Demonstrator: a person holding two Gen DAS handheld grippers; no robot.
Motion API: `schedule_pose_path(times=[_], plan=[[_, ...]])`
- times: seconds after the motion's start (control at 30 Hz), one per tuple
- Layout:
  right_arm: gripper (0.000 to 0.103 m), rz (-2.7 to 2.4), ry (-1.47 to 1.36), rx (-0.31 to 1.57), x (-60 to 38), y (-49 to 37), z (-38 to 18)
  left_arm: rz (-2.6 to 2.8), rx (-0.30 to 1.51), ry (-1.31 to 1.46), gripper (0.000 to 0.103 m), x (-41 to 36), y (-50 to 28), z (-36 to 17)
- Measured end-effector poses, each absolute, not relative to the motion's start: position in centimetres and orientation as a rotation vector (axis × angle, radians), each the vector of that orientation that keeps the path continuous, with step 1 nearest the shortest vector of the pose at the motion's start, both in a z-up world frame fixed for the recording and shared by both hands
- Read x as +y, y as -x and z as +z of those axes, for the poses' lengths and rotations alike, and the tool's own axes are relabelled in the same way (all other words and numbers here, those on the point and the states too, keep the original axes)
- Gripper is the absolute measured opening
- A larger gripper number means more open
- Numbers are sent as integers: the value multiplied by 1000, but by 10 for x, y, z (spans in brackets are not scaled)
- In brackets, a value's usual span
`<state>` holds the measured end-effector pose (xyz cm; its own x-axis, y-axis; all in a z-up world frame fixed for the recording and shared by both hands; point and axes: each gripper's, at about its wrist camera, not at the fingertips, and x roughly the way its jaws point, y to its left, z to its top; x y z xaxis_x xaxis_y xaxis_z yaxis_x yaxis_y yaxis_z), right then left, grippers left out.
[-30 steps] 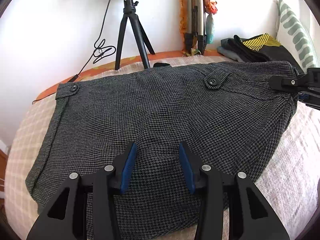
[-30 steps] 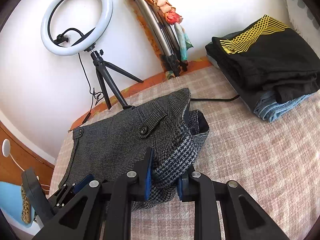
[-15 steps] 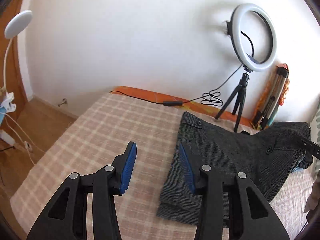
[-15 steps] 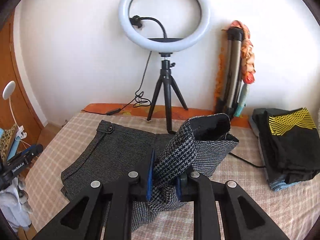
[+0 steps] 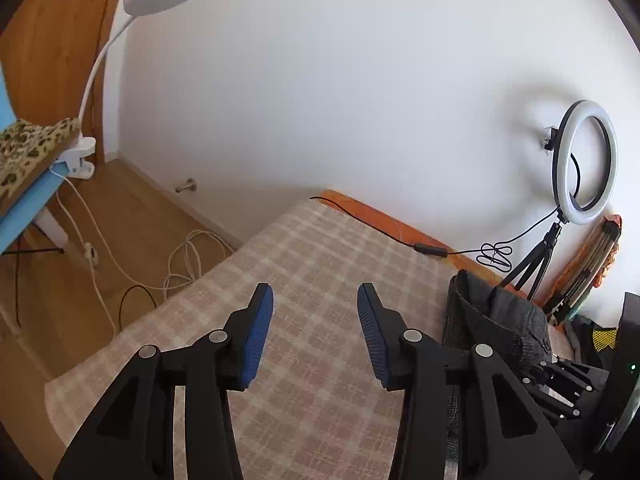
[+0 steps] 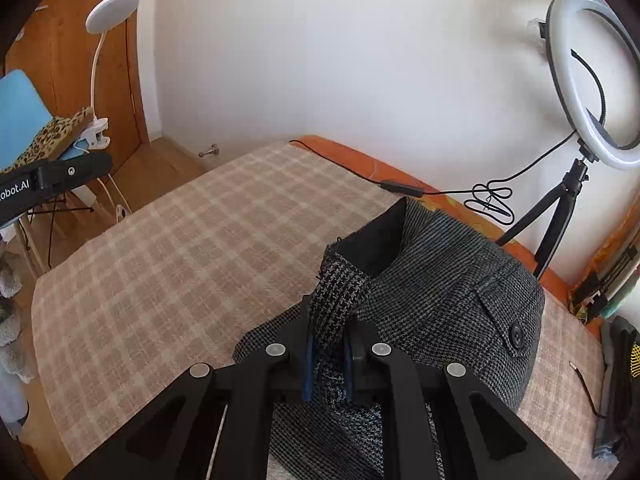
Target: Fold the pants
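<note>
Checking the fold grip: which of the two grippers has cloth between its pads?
The right gripper, pinching the grey houndstooth pants. The left gripper is open over bare checked bedcover.

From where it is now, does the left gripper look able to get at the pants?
Probably yes. The left gripper is open over bare bedspread, holding nothing; the pants lie just beside it, unobstructed, though the right gripper already pinches them.

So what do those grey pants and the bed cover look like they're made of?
The pants look like thick woven wool or a wool blend, matte, judging by the fine houndstooth check. The bed cover looks like soft woven cotton, matte, with a beige plaid and slightly nubby surface. Fibre cannot be confirmed.
</note>
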<state>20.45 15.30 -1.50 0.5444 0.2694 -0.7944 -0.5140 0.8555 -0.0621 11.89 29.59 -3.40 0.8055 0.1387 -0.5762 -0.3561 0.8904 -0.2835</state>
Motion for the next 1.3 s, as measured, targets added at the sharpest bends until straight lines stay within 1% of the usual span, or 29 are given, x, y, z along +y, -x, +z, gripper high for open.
schedule_pose_path(times=[0.1,0.17,0.23,0.27,0.3,0.37,0.4,0.43,0.5,0.57,0.6,0.63,0.77,0.87,0.93,1.0,1.03,1.2,1.3], plan=[[10,504,336,908,169,-207,-32,266,583,384,42,295,-119,-36],[13,543,341,935,173,-206,-38,255,592,382,42,293,-119,-38],[27,601,287,947,165,-204,-34,235,601,378,42,287,-121,-38],[28,641,233,948,156,-201,-29,223,607,378,42,284,-123,-40],[33,683,165,947,144,-199,-21,209,616,376,42,280,-125,-41],[38,735,66,927,119,-193,-4,181,631,366,42,270,-128,-43],[42,739,37,907,105,-190,4,161,639,356,42,264,-130,-43],[49,743,7,883,89,-188,12,138,648,345,42,256,-132,-43],[54,728,-31,837,59,-189,26,73,666,336,42,238,-137,-42],[54,662,-33,811,29,-197,32,3,681,317,45,216,-142,-40],[54,627,-34,805,14,-202,33,-27,691,302,51,204,-146,-40],[54,593,-37,804,-1,-209,31,-57,699,285,54,192,-150,-41],[55,495,-89,824,-52,-247,22,-81,753,155,54,152,-170,-56],[54,498,-84,842,-66,-273,17,-59,820,114,55,143,-186,-79],[49,505,-59,849,-64,-292,15,-58,860,95,55,143,-190,-94],[44,515,-38,868,-57,-309,10,-60,881,54,54,140,-190,-104],[41,524,-34,878,-53,-318,6,-67,883,35,53,138,-188,-107],[40,619,-85,966,-31,-346,-32,-91,873,-26,46,134,-178,-109],[39,718,-11,1002,-14,-332,-49,-97,870,-38,44,134,-175,-108]])
